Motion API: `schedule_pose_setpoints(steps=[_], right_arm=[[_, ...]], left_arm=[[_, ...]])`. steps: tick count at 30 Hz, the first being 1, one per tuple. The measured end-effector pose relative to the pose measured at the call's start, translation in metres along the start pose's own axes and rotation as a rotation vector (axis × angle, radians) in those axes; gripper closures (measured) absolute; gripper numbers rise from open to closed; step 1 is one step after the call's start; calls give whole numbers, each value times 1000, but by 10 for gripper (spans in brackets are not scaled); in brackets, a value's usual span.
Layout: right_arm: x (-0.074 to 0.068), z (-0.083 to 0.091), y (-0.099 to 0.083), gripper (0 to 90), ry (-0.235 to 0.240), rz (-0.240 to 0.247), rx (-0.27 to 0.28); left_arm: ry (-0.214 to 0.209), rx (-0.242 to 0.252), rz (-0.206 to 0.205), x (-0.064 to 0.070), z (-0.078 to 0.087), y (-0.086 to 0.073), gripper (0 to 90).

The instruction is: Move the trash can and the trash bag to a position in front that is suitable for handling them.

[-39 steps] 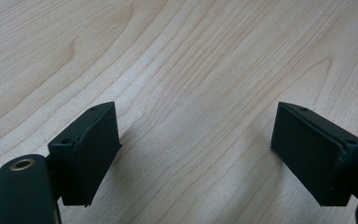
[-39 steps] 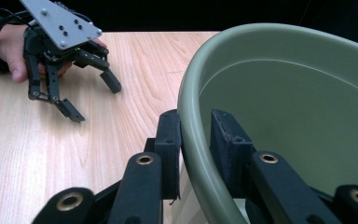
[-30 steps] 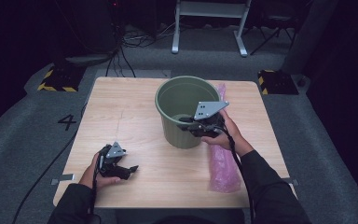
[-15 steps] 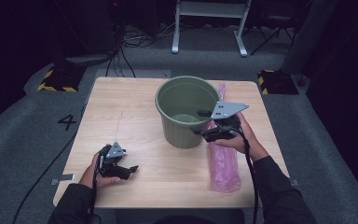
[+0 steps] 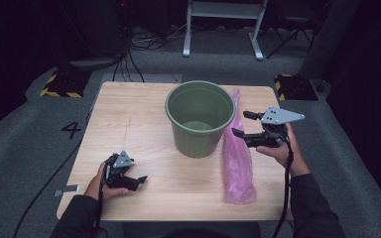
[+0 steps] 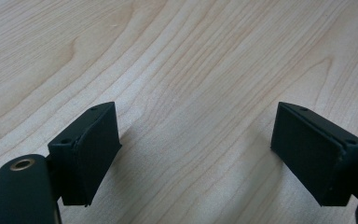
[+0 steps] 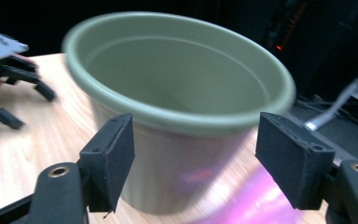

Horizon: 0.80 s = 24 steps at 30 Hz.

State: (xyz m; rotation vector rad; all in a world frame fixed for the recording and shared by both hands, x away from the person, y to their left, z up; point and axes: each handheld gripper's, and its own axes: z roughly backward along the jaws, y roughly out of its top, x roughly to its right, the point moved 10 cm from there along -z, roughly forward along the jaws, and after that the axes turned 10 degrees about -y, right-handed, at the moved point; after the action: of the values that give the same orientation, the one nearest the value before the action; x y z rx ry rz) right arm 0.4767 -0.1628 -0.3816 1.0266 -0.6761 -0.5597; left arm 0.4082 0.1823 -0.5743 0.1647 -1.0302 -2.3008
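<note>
Green pot (image 5: pixel 200 118) sits at table (image 5: pixel 129 124) centre, pink bag (image 5: pixel 238 158) at its 4 o'clock partly behind wide-open right gripper (image 5: pixel 243 124); left gripper (image 5: pixel 138 181), jaws wide and empty, rests at 7 o'clock.

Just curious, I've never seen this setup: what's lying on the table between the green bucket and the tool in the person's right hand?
A long pink plastic bag lies between the green bucket and the right gripper, seen from the high view.

Light wood-grain surface (image 5: pixel 129 114) bearing two items: a green pot (image 5: pixel 200 118) upright, just toward 12 o'clock of centre; a pink plastic bag (image 5: pixel 237 158) lying lengthwise just beside the pot's 3 o'clock side.
</note>
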Motion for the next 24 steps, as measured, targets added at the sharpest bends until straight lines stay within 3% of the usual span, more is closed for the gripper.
schedule_pose_setpoints(steps=[2,5,6,7,11,14,15,16,19,21,24], right_arm=[[16,-4,-17,299,-91,10,-52],[26,-12,-45,309,-124,-8,-127],[26,-12,-45,309,-124,-8,-127],[31,-21,-70,310,-138,-21,-189],[30,-37,-107,308,-110,-75,-263],[24,-47,-127,296,-60,-148,-303],[24,-47,-127,296,-60,-148,-303],[19,-54,-139,305,-59,-134,-336],[14,-61,-155,358,-64,-120,-403],[13,-63,-158,387,-68,-116,-407],[6,-66,-170,470,-36,-120,-434]], left_arm=[[0,0,0,0,0,0,151],[0,0,0,0,0,0,151],[0,0,0,0,0,0,151],[0,0,0,0,0,0,151],[0,0,0,0,0,0,151],[0,0,0,0,0,0,151],[0,0,0,0,0,0,151],[0,0,0,0,0,0,151],[0,0,0,0,0,0,152],[0,0,0,0,0,0,152],[0,0,0,0,0,0,151]])
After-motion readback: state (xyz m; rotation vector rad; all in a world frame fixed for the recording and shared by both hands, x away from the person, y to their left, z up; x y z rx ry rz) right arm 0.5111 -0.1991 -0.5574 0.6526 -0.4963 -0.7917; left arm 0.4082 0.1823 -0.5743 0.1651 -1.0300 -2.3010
